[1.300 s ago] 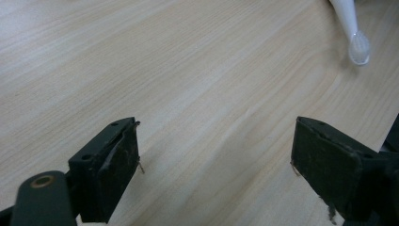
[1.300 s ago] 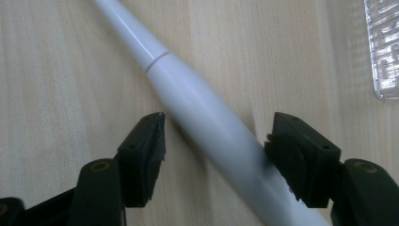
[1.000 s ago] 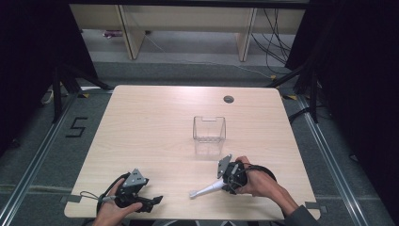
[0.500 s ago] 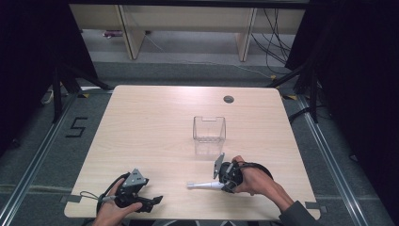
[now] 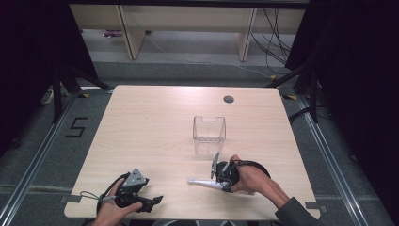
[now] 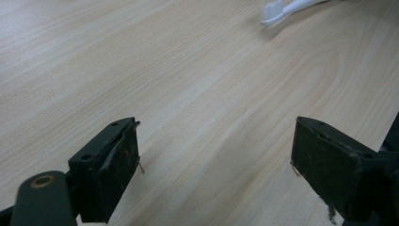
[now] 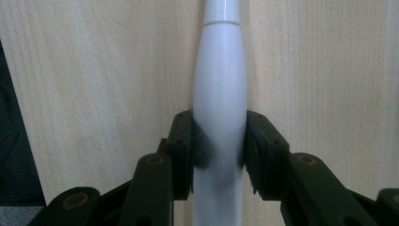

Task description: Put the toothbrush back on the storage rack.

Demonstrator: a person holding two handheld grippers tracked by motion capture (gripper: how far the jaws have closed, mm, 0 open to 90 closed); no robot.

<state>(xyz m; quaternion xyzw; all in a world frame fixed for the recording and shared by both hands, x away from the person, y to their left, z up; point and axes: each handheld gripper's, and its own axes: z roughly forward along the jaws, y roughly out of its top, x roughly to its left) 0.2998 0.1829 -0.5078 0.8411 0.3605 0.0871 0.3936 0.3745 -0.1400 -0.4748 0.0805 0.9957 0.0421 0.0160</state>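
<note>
A: Where is the toothbrush [image 5: 203, 181]?

B: It lies flat on the table [image 5: 155, 122], near the front edge, in front of the clear box [image 5: 209, 128]. My right gripper [image 7: 220, 141] has just closed and pinches its white handle.

A: And your left gripper [image 6: 214, 169]?

B: It rests at the front left corner, jaws spread with nothing between them.

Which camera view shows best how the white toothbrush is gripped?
The right gripper view: the right gripper presses both pads on the toothbrush handle. The high view shows it small, lying on the table. The left gripper view shows its head end far off.
</note>
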